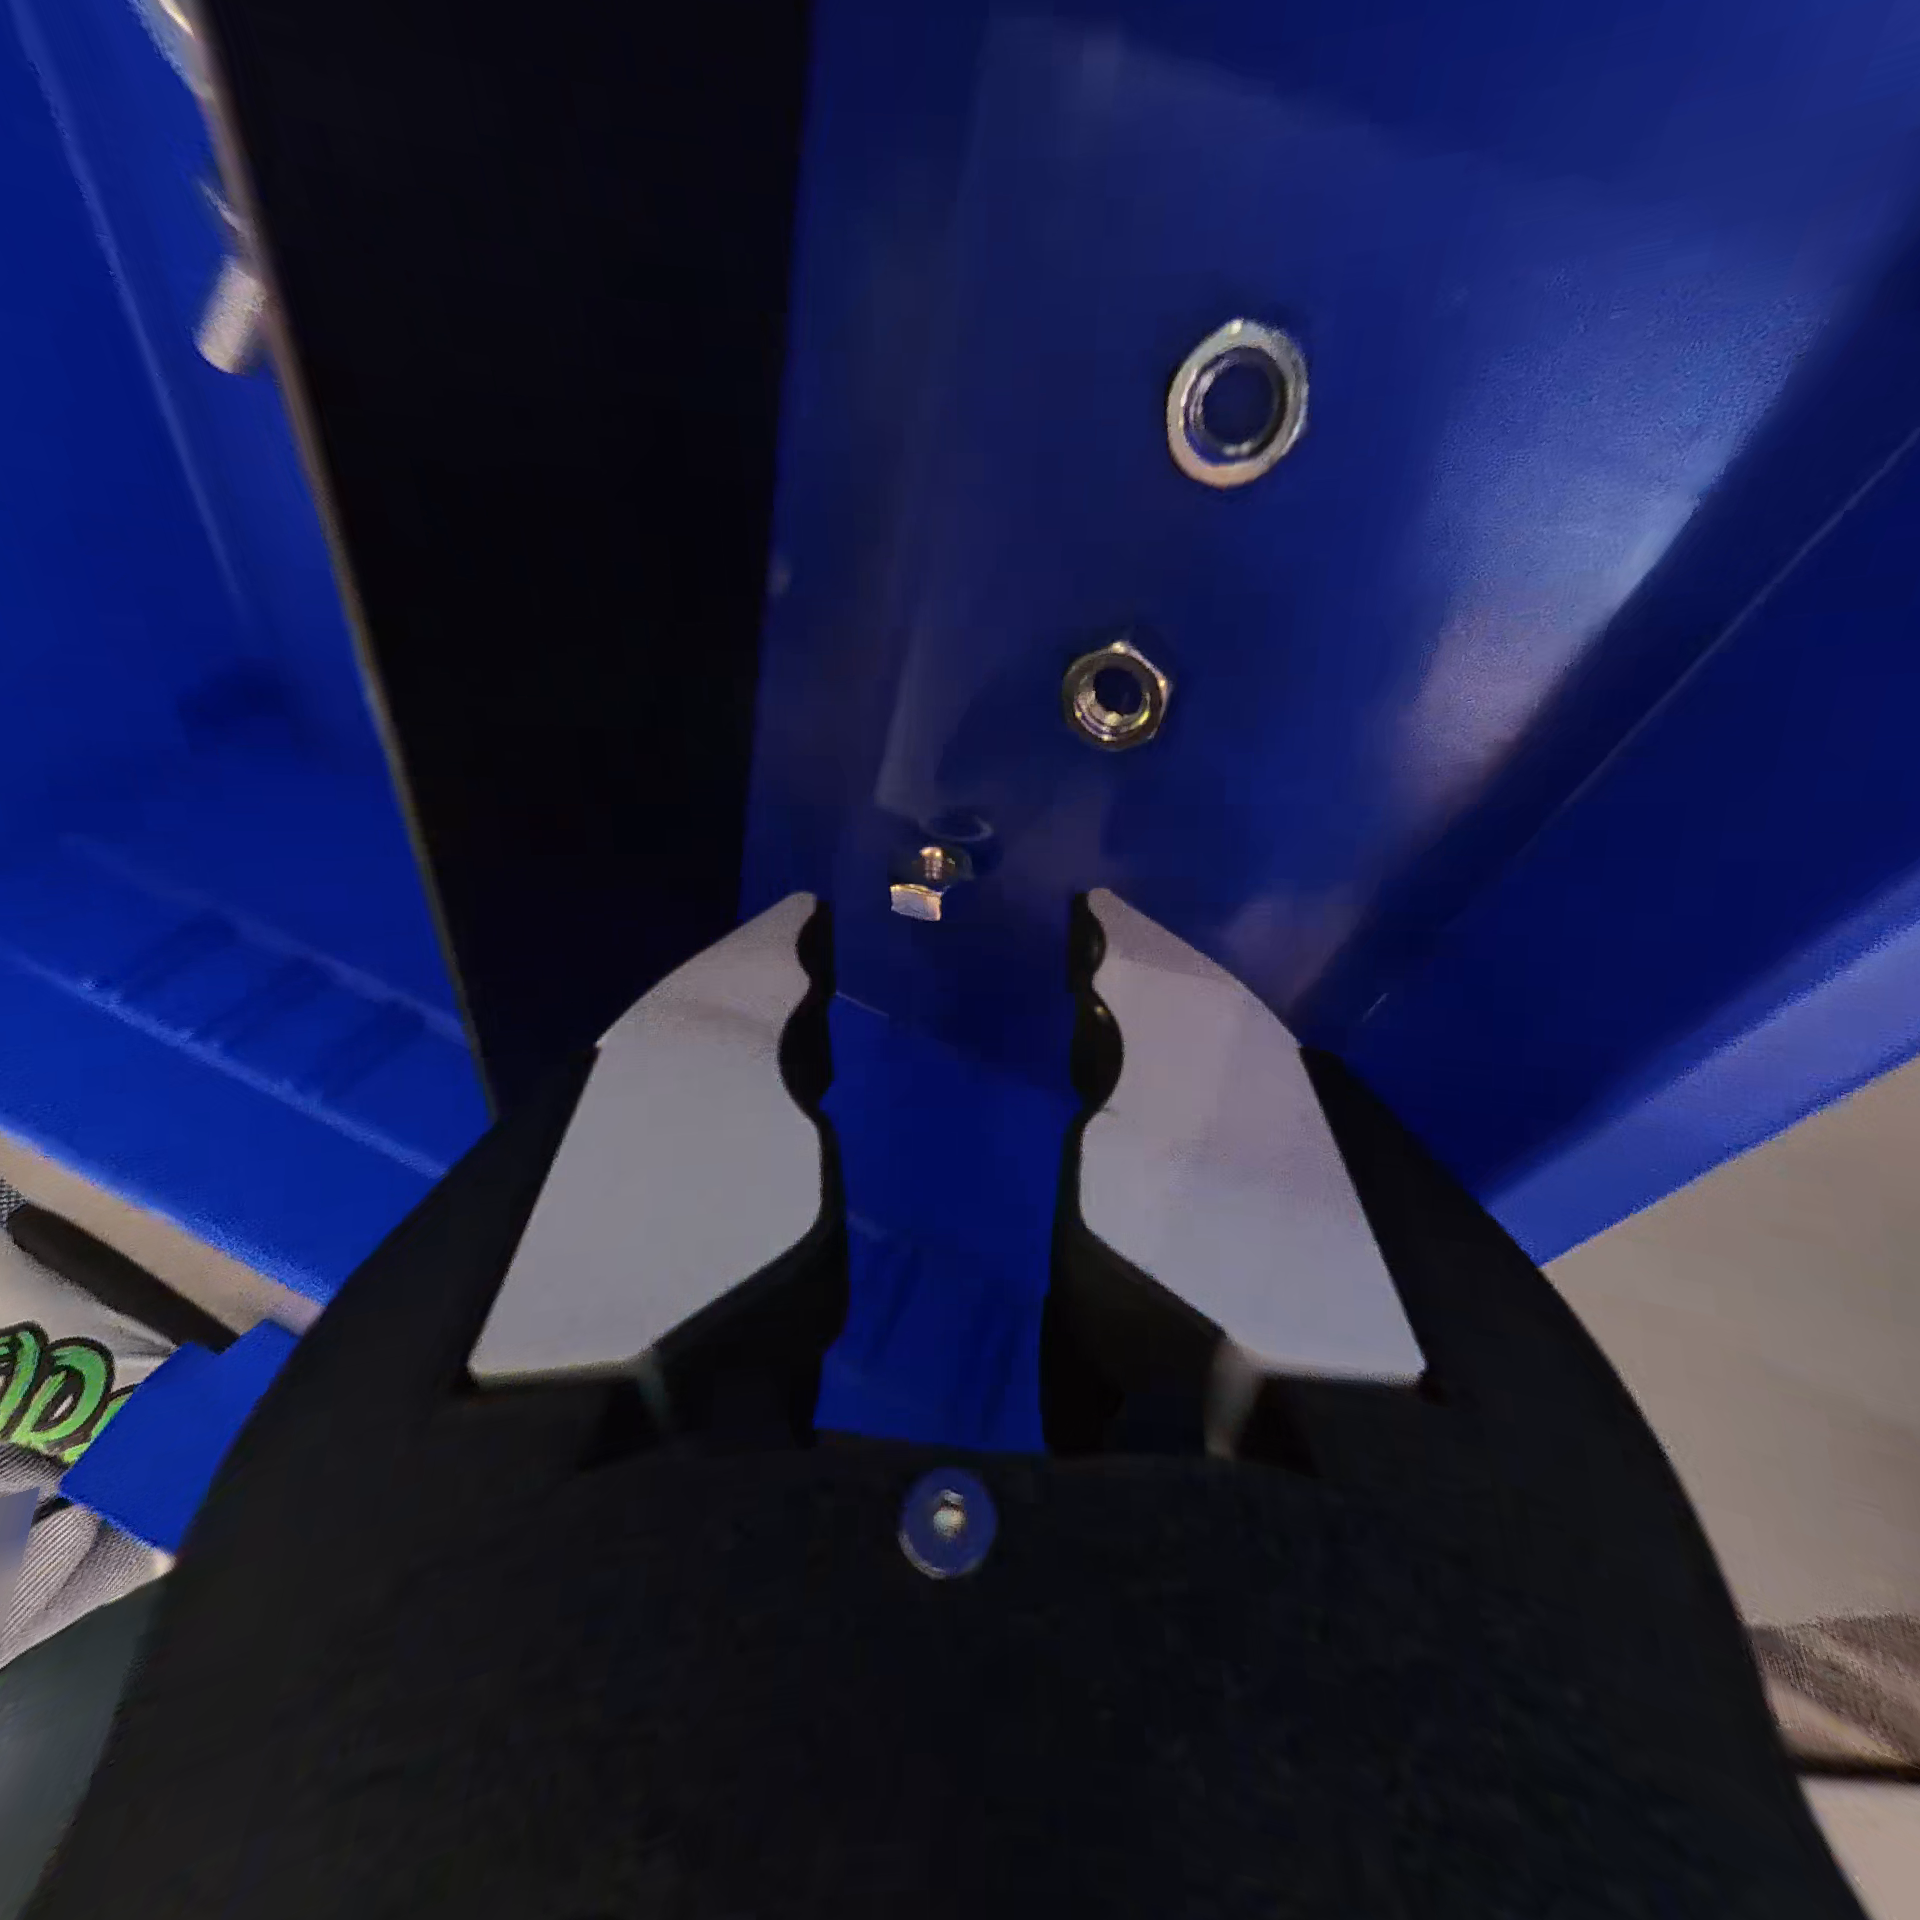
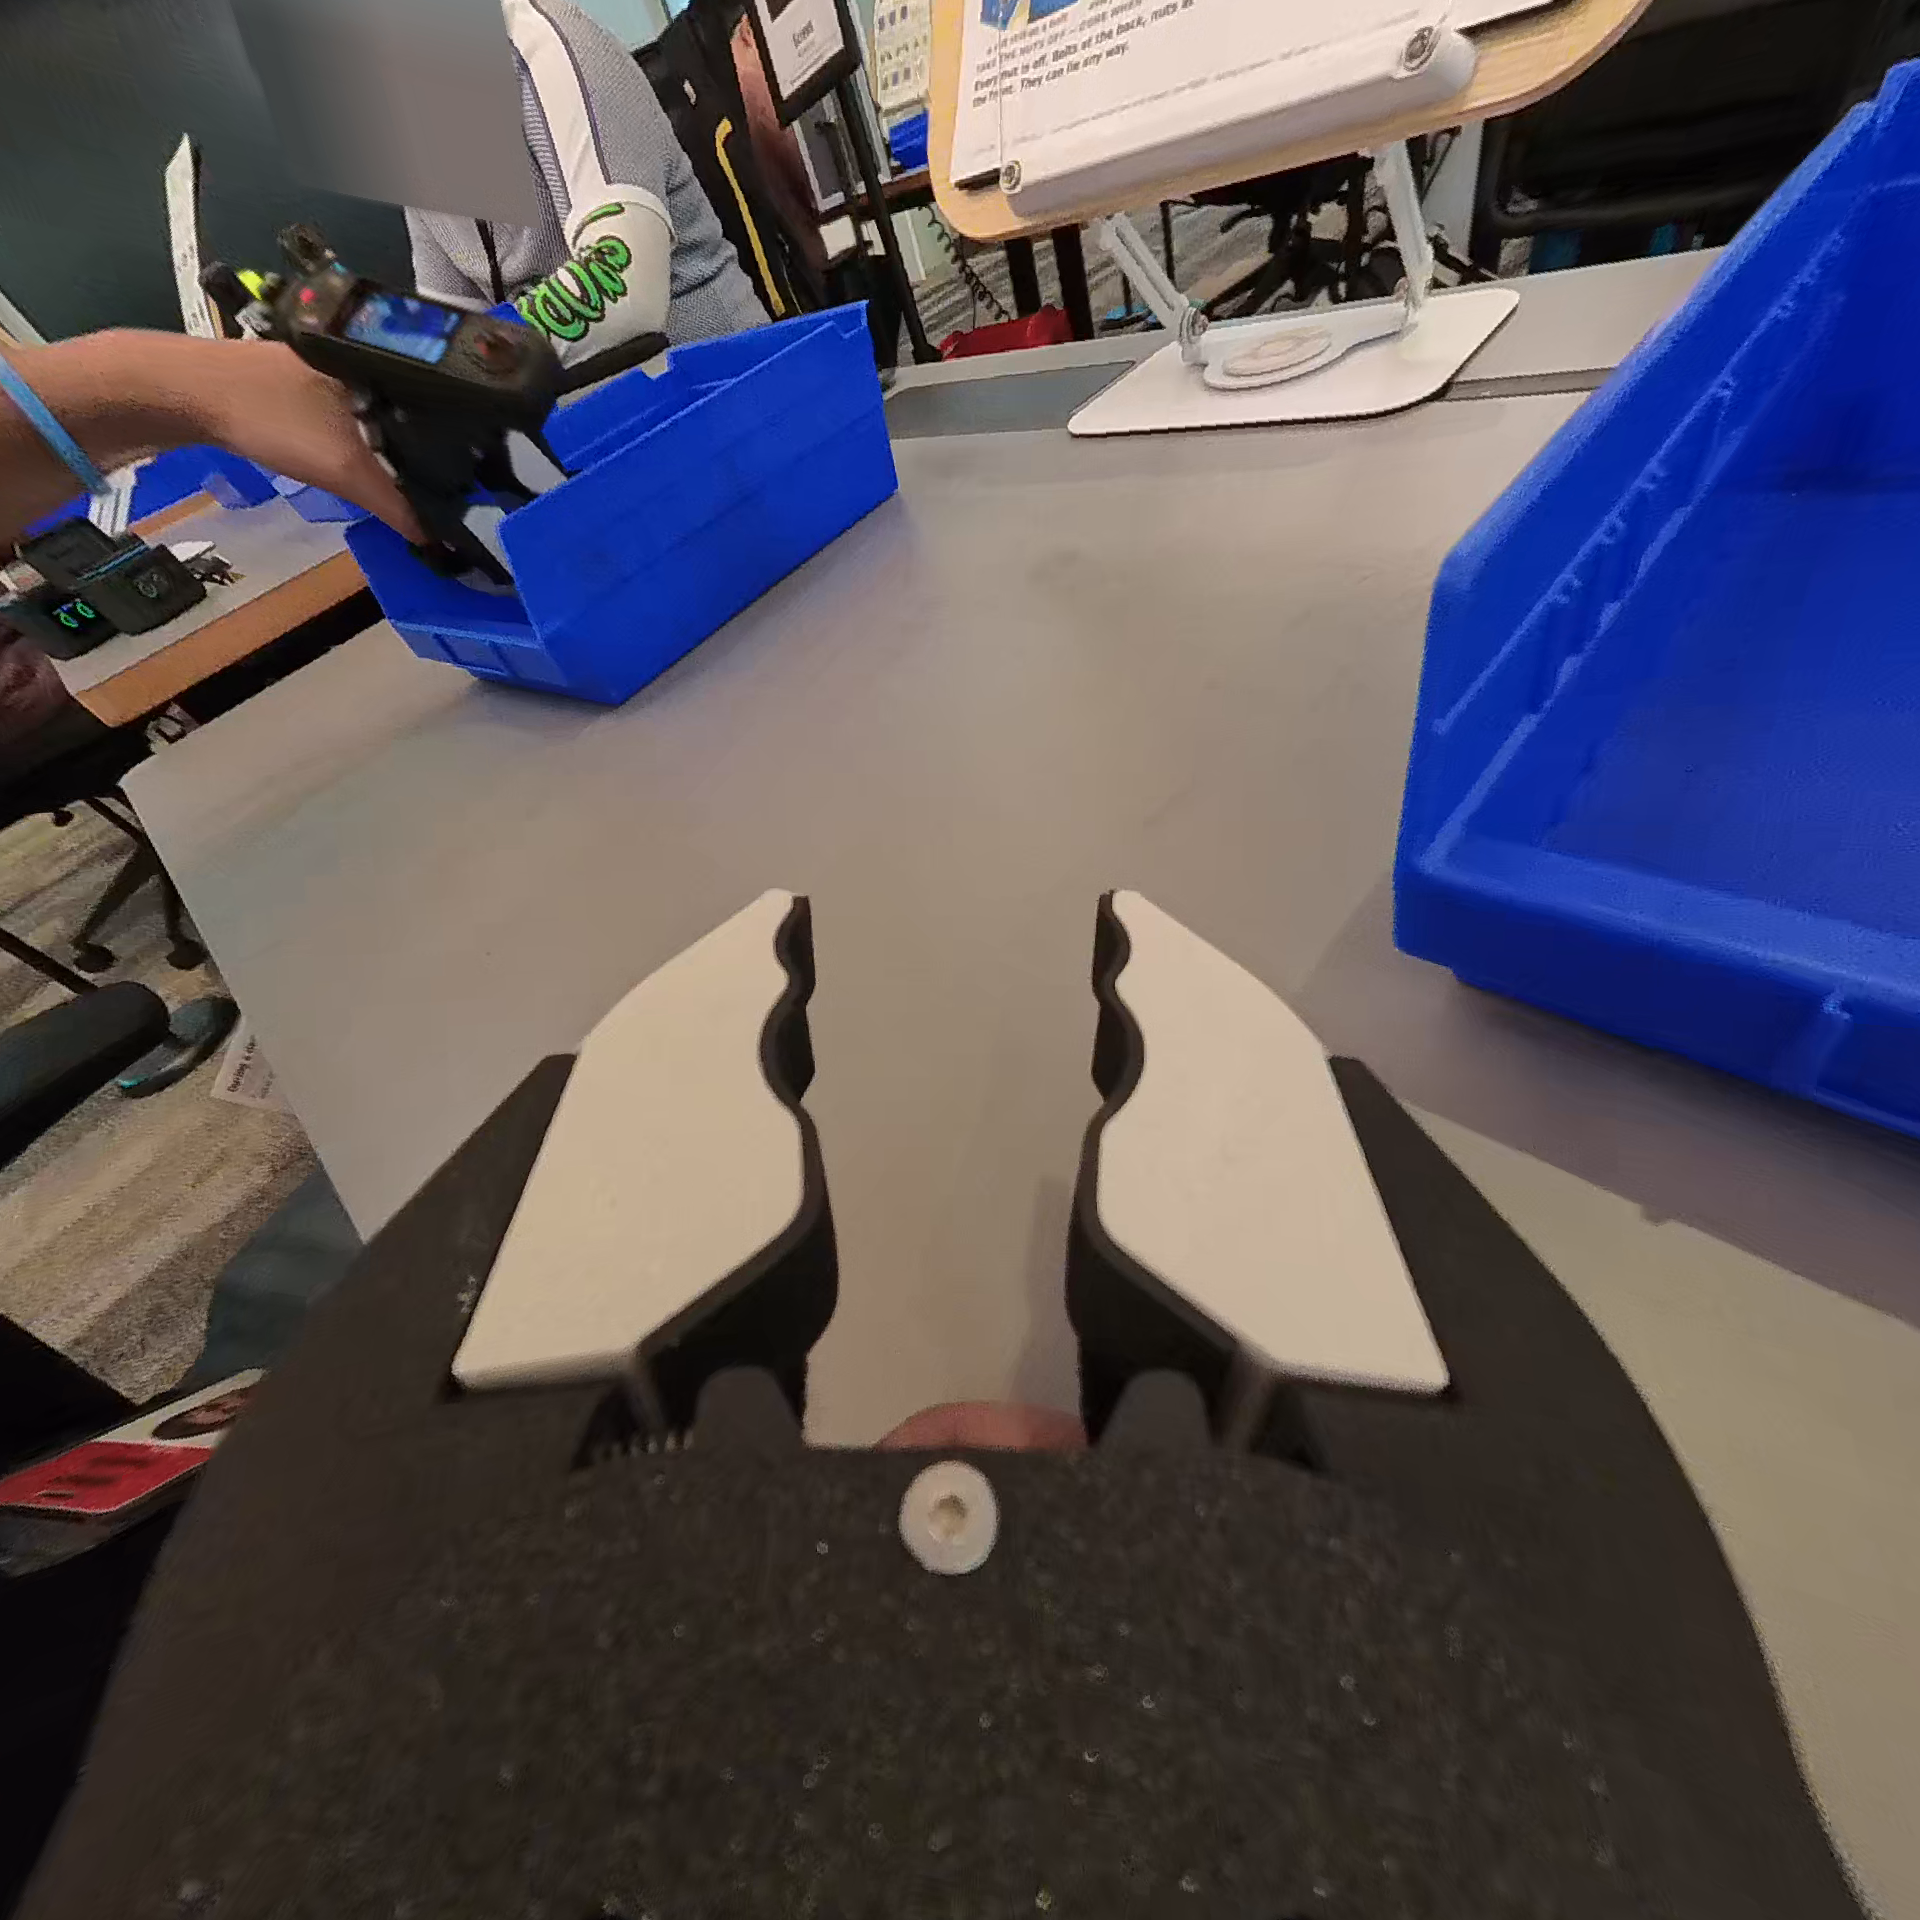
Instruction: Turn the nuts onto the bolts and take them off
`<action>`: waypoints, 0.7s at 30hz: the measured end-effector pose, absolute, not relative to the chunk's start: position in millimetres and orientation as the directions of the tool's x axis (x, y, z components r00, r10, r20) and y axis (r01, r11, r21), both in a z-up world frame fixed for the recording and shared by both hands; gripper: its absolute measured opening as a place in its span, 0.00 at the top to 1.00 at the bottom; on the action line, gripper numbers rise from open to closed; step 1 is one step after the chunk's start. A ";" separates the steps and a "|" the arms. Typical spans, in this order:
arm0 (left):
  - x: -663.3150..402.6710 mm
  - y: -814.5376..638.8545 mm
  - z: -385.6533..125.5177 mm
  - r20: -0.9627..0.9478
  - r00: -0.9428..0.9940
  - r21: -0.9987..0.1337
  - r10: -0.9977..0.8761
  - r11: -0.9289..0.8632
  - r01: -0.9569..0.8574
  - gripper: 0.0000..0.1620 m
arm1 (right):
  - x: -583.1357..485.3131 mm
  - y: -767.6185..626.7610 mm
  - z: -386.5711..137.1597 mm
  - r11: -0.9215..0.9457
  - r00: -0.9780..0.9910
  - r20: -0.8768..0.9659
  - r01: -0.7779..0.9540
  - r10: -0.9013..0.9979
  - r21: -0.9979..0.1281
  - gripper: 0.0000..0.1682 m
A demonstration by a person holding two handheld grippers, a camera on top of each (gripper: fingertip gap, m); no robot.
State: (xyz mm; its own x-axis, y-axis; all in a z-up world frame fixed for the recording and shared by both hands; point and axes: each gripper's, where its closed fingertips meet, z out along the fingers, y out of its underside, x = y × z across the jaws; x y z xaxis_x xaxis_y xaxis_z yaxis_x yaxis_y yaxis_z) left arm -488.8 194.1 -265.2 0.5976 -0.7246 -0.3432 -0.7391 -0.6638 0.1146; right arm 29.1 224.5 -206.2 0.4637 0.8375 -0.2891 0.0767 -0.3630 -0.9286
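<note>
In the left wrist view my left gripper (image 1: 948, 906) is open and empty, reaching into a blue bin (image 1: 1507, 540). On the bin floor lie a large silver nut (image 1: 1236, 401), a smaller hex nut (image 1: 1116, 695) and a tiny nut or bolt piece (image 1: 928, 883) just beyond the fingertips. A bolt (image 1: 231, 332) shows blurred at the far left beyond the dark divider. In the right wrist view my right gripper (image 2: 951, 904) is open and empty above the grey table (image 2: 987, 675). The left gripper (image 2: 447, 416), held by a hand, dips into the blue bin (image 2: 665, 520) at the far left.
A dark divider (image 1: 520, 540) splits the bin. A second, larger blue bin (image 2: 1683, 665) stands at the right of the table. A white stand with an instruction sheet (image 2: 1299, 353) is at the back. A person sits behind the far bin. The table edge runs along the left. Spacing between my two grippers at the tips: around 50 centimetres. The large silver nut (image 1: 1236, 401) lies around 7 centimetres away from my left fingertips. The bolt (image 1: 231, 332) is about 12 centimetres from my left fingertips and 55 centimetres from my right.
</note>
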 end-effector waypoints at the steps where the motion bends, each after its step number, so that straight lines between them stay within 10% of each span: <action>1: -490.8 193.5 -267.5 -0.333 0.595 0.137 -0.731 -0.662 -0.737 0.74 | 29.0 224.6 -206.8 -0.374 0.459 -0.302 0.073 0.836 -0.925 0.70; 21: -485.1 184.1 -246.1 -0.320 0.582 0.126 -0.747 -0.643 -0.755 0.89 | 23.2 220.6 -208.0 -0.423 0.405 -0.359 0.078 0.841 -0.903 0.72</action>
State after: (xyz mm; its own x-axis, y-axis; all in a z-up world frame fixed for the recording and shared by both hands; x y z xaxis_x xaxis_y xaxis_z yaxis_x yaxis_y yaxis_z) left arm -485.1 184.1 -246.1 0.5823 -0.7473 -0.3201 -0.7555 -0.6429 0.1264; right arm 23.2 220.6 -208.0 0.4054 0.8405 -0.3594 0.0779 -0.4235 -0.9026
